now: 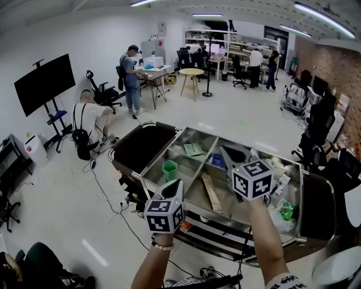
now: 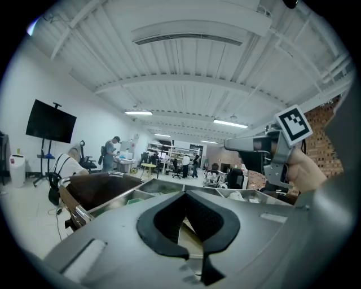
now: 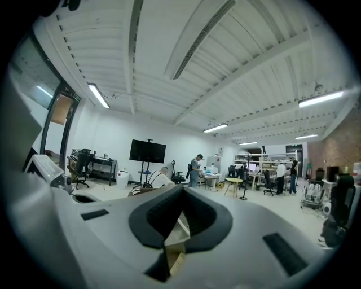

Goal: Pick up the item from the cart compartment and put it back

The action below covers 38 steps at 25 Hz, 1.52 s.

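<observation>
Cart: a metal cart (image 1: pixel 161 153) stands on the floor just below both grippers, its top split by dividers into open steel compartments, with a dark brown bin at its left end.
Compartment contents: a green cup (image 1: pixel 169 169) stands upright in the left compartment with a green paper (image 1: pixel 193 149) lying beyond it. A wooden strip (image 1: pixel 212 193) lies flat in the middle one, with a blue pack (image 1: pixel 218 161) at the far end. A green packet (image 1: pixel 287 210) lies among loose wrappers on the right.
Task item: which of these it is cannot be told; all of them lie in the cart and none is in a claw.
Left gripper: the left gripper (image 1: pixel 176 183) is held roughly level over the cart's near edge, its jaw tips meeting, nothing between them.
Right gripper: the right gripper (image 1: pixel 227 150) is held higher, over the middle of the cart, pointing out into the room, with its jaws pressed together and empty.
Floor: pale glossy floor (image 1: pixel 237 113), with black cables (image 1: pixel 107 197) trailing to the left of the cart.
Left wall: a black screen on a stand (image 1: pixel 44 84), with a crouching person (image 1: pixel 90 115) near it.
Back of room: a person stands at a desk (image 1: pixel 131 79). Farther back are a round table (image 1: pixel 192 72), shelving (image 1: pixel 225 45) and more people.
Right wall: brick (image 1: pixel 333 62).
Ceiling: white, with long light strips (image 1: pixel 321 16).
</observation>
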Tool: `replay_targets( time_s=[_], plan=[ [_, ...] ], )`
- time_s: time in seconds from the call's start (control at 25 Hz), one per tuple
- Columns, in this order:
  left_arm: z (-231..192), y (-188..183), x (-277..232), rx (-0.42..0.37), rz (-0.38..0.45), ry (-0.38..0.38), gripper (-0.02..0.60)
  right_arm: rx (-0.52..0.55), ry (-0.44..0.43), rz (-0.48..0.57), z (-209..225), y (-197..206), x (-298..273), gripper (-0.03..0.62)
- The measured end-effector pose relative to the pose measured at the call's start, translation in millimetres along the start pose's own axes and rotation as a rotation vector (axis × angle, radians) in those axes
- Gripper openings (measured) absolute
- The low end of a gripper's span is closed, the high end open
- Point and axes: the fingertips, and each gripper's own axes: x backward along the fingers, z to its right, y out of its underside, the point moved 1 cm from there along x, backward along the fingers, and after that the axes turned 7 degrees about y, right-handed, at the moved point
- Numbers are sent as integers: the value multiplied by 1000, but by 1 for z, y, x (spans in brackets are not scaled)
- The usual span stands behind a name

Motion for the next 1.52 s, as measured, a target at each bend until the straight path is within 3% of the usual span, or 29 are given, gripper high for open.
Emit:
replay_targets(
  time_s=[0.36, 0.8, 1.52],
  plan=[
    [21, 20, 22, -13, 0, 30, -5, -157, -17, 18, -42, 57, 84, 0],
    [34, 44, 32, 11, -1, 50, -5, -182, 35, -43, -65, 124, 120, 0],
    [44, 56, 35, 31, -8, 43, -5, -188, 23, -64, -60, 130, 123, -2]
  ],
)
